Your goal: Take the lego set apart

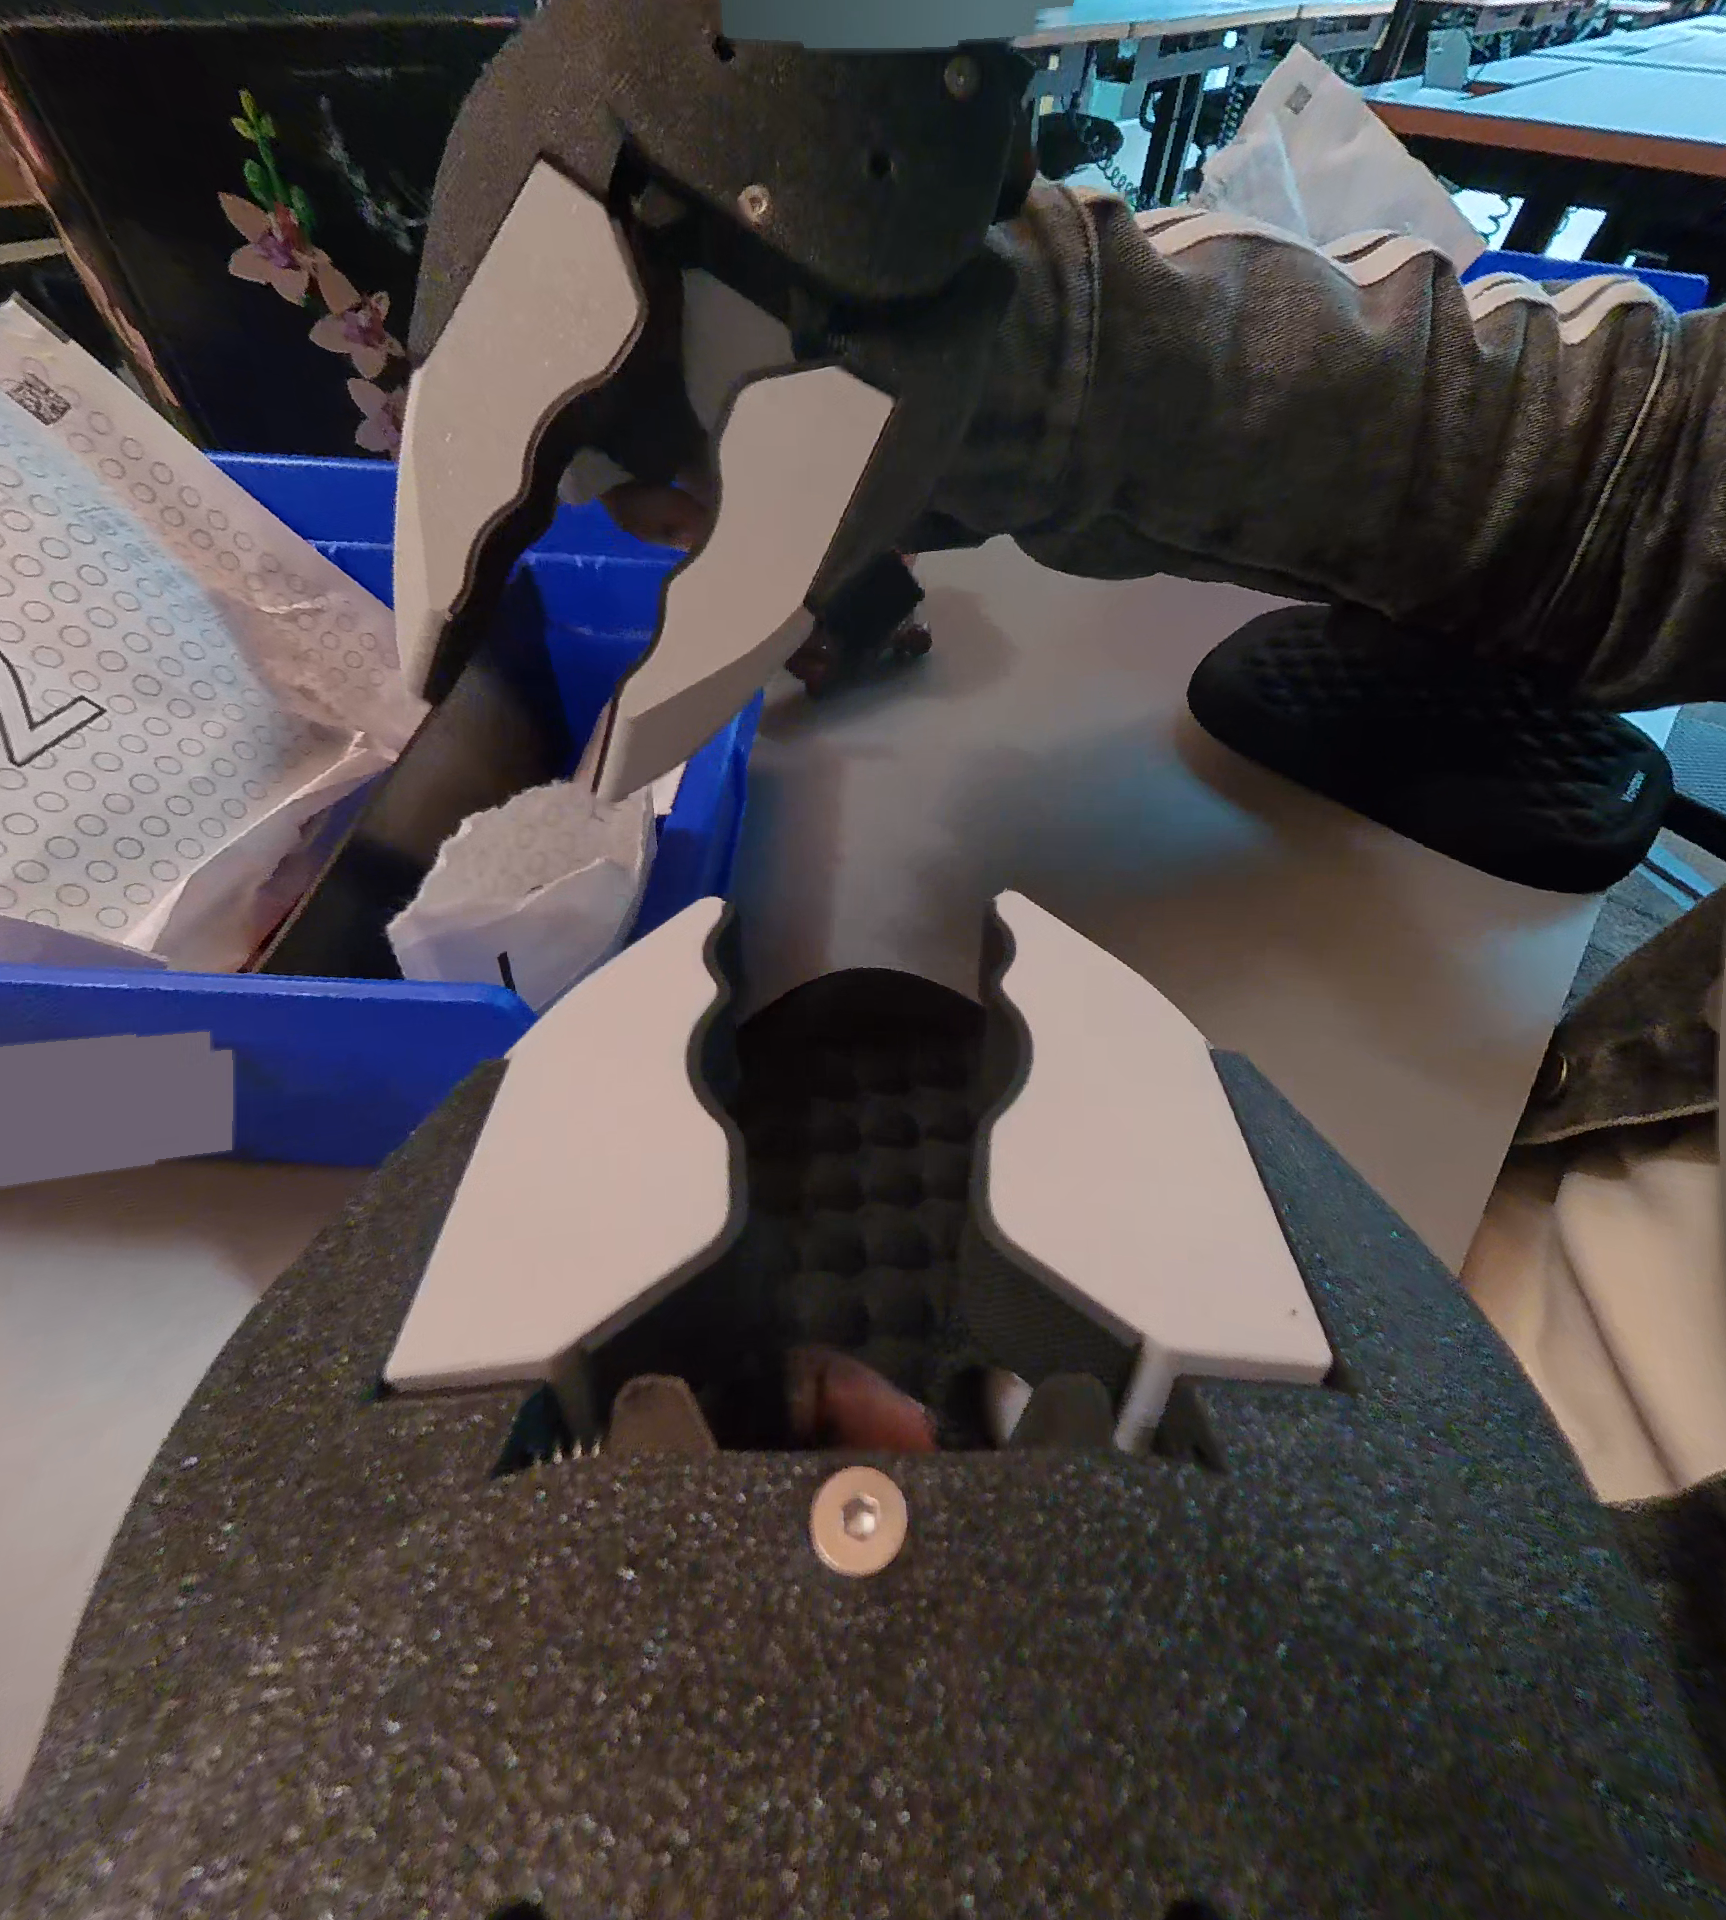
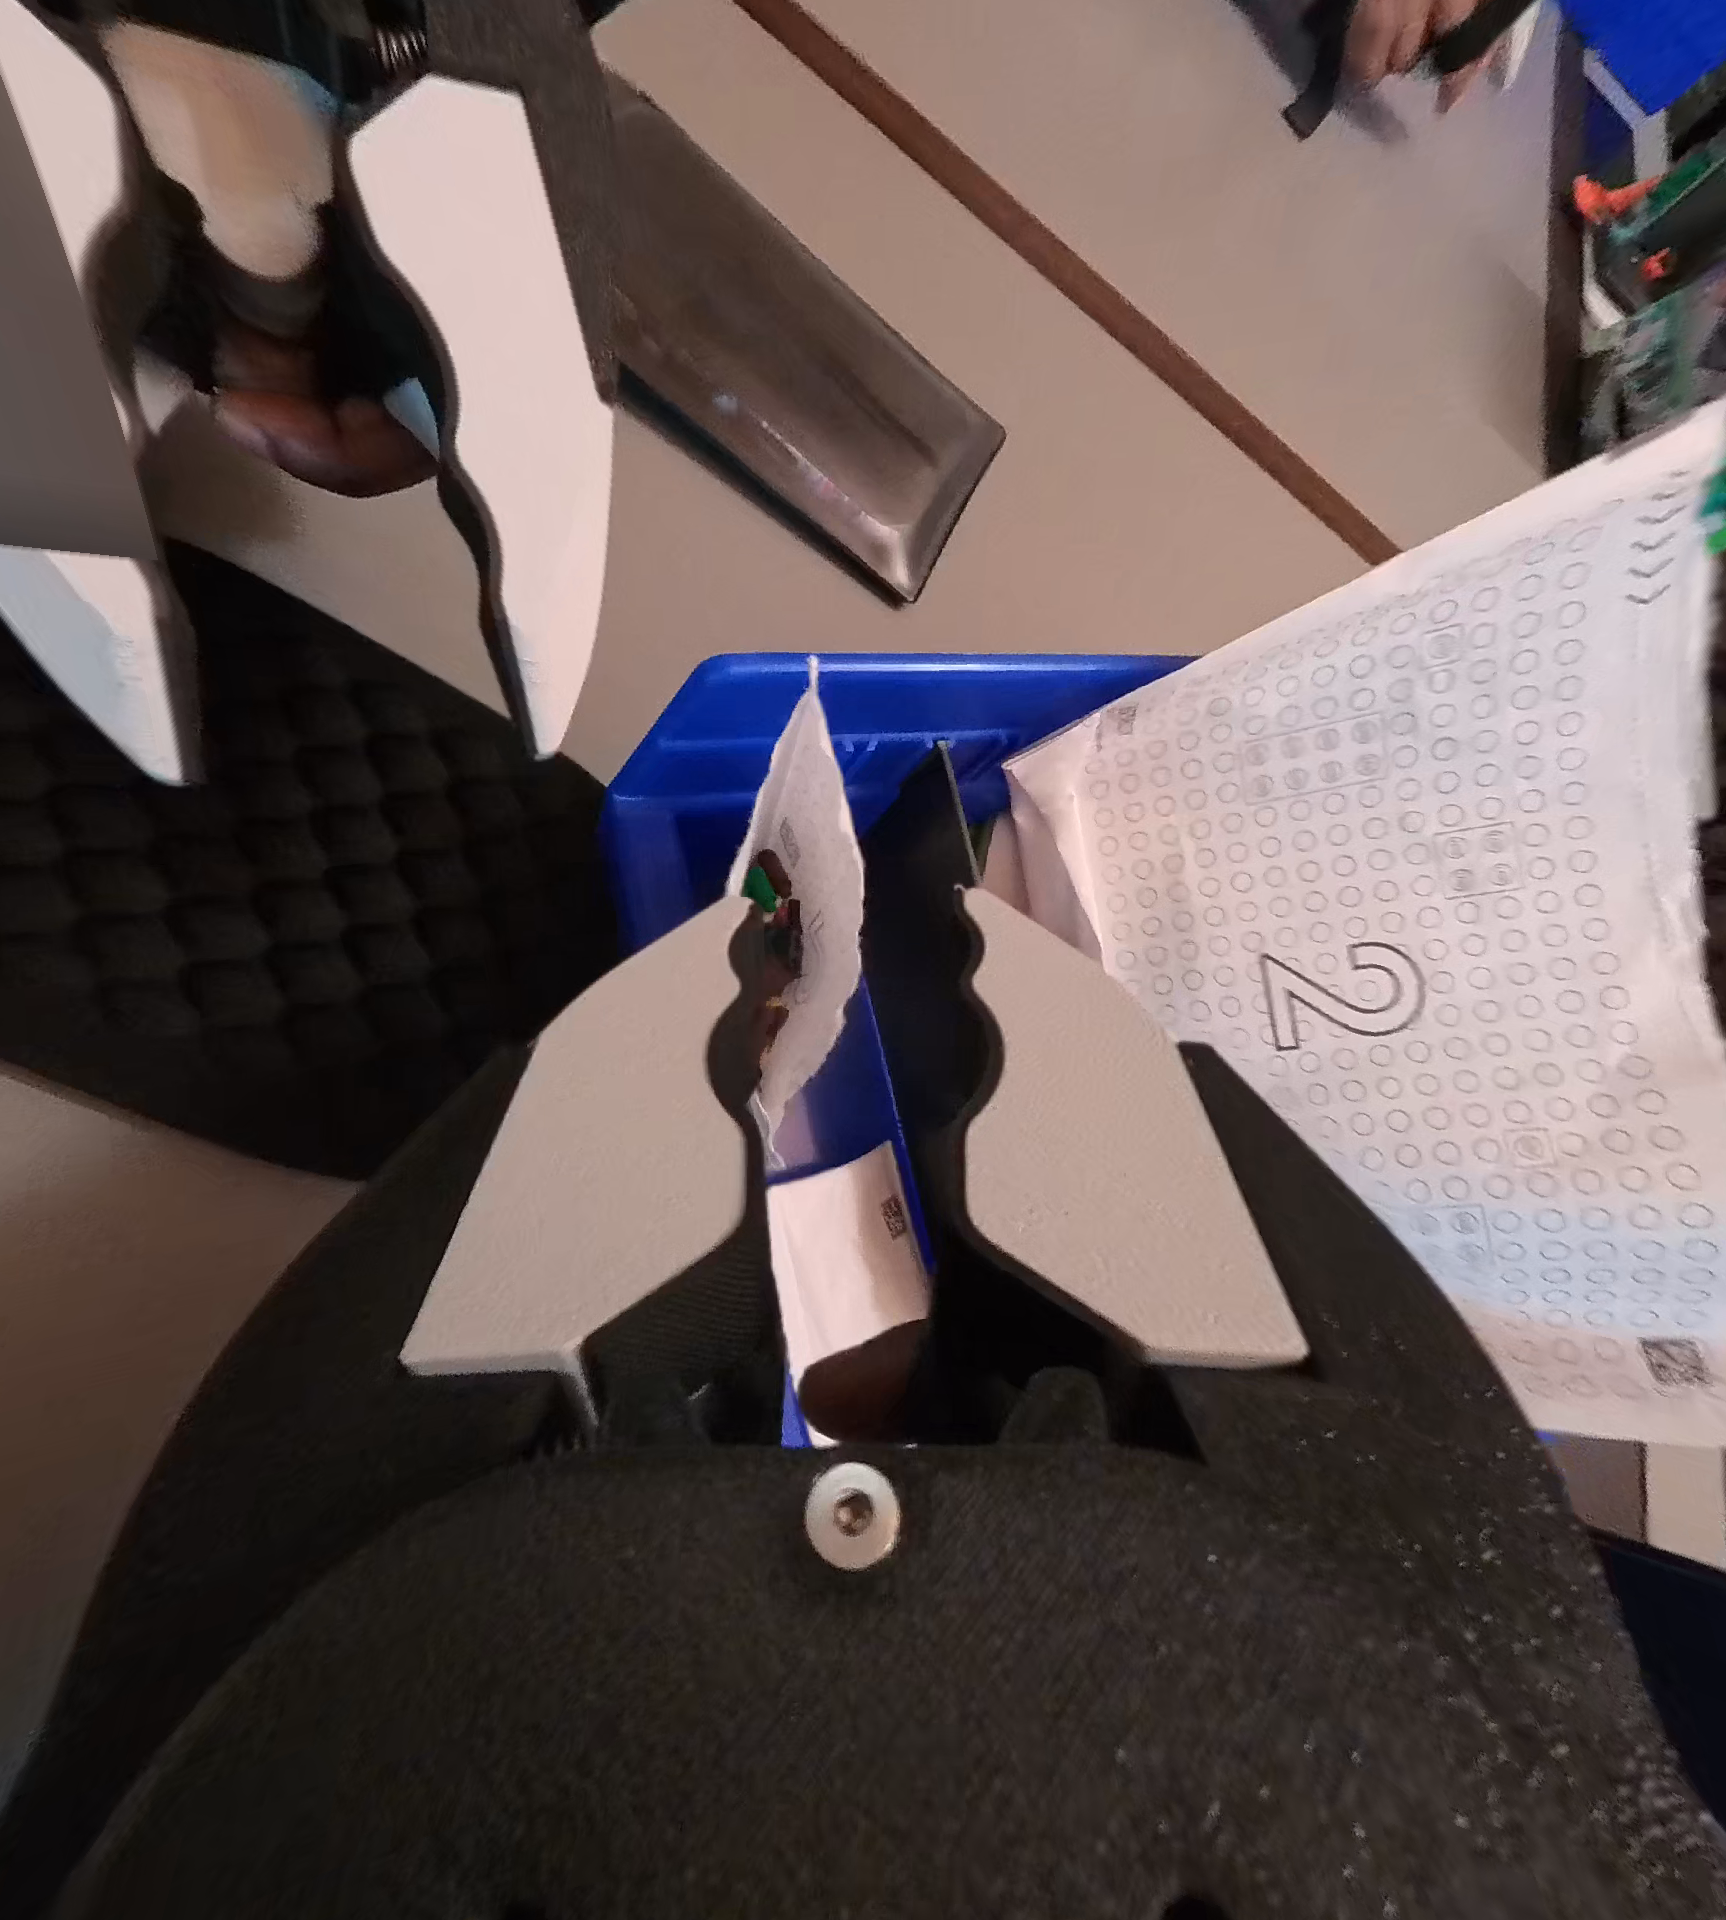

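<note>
Small paper bag [image 2: 805, 935] of lego pieces beneath gaping right tool [image 2: 854, 904]

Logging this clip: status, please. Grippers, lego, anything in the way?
Left gripper open, empty, over the black pad. Right gripper open above the blue bin. Lego pieces in a torn paper bag.

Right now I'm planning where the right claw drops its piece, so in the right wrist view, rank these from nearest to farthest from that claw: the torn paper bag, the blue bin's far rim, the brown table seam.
1. Torn paper bag, between the right claw tips.
2. Blue bin far rim, just beyond.
3. Table seam, far, upper right.
</note>
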Available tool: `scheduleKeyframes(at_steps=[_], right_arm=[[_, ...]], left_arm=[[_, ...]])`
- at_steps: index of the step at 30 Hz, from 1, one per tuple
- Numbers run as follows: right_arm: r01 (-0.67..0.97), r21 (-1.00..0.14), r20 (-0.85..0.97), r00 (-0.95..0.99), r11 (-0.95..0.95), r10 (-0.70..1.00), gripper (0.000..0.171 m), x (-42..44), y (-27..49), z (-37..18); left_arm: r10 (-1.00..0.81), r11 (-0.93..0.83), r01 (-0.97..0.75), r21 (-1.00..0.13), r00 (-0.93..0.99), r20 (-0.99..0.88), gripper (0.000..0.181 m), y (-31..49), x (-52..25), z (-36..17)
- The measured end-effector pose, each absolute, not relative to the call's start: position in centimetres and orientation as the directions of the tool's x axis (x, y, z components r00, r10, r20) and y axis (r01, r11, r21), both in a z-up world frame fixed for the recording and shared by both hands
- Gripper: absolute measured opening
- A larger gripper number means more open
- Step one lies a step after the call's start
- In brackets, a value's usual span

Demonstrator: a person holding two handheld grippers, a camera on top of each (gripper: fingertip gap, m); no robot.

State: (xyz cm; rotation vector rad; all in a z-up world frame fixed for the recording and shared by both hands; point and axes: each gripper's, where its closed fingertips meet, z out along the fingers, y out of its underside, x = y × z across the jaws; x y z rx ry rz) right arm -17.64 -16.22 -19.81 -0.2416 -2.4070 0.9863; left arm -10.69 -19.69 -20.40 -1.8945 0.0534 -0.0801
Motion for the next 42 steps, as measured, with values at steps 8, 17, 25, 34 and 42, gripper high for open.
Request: scheduleKeyframes(at_steps=[8, 17, 25, 34, 42], right_arm=[[0.168, -0.665, 0.39, -0.752, 0.727, 0.531, 0.036, -13.4, -6.2, -16.4], [0.509, -0.632, 0.231, -0.596, 0.584, 0.769, 0.056, -8.4, 5.5, -21.3], [0.543, -0.519, 0.141, -0.707, 0.66, 0.693, 0.089, -10.4, 5.8, -24.3], [0.503, -0.333, 0.147, -0.808, 0.797, 0.571, 0.087, -8.1, 5.6, -26.3], [0.374, -0.363, 0.153, -0.88, 0.854, 0.45, 0.087, -3.3, 0.1, -26.2]], left_arm=[[-0.122, -0.345, -0.043, -0.937, 0.992, 0.0, 0.042, -18.1, -9.2, -21.1], [-0.245, -0.356, -0.135, -0.925, 0.968, -0.047, 0.04, -14.6, -5.7, -21.0], [-0.316, -0.367, -0.197, -0.909, 0.946, -0.078, 0.04, -12.6, -3.4, -20.9], [-0.298, -0.372, -0.236, -0.898, 0.946, -0.126, 0.042, -11.2, -3.7, -20.6], [-0.261, -0.355, -0.295, -0.887, 0.942, -0.21, 0.056, -7.9, -3.6, -19.1]])
